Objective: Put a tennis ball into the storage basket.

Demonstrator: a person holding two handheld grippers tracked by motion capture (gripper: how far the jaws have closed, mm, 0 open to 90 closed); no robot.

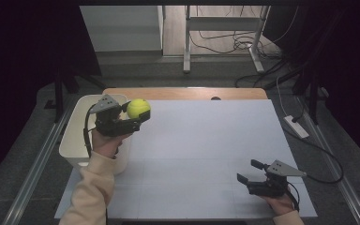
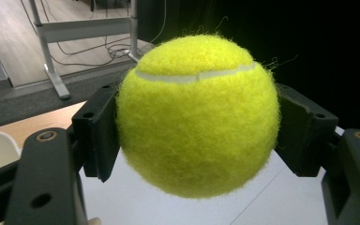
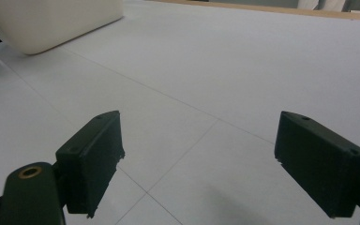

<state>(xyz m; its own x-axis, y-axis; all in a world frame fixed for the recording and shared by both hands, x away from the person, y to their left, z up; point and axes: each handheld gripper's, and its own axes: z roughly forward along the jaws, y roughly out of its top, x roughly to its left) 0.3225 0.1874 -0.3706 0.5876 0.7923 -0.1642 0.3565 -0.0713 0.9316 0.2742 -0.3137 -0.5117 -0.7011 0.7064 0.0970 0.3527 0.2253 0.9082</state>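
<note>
A yellow tennis ball (image 1: 138, 108) is held above the table's far left, next to the right rim of a white bin (image 1: 77, 140). My left gripper (image 1: 137, 115) is shut on the ball, whose fuzzy surface and white seam (image 2: 198, 115) sit between the two black jaws in the left gripper view. My right gripper (image 1: 251, 171) rests low over the near right part of the white table top (image 1: 206, 150), open, with nothing between its jaws. In the right gripper view the right gripper (image 3: 199, 159) faces the bare white surface with the bin (image 3: 51, 21) far off at upper left.
The white bin stands at the table's left edge. A wooden strip (image 1: 185, 93) runs along the table's far edge. Beyond it are metal frame legs (image 1: 186, 42), cables on the floor (image 1: 236, 44) and a power strip (image 1: 296, 126) to the right.
</note>
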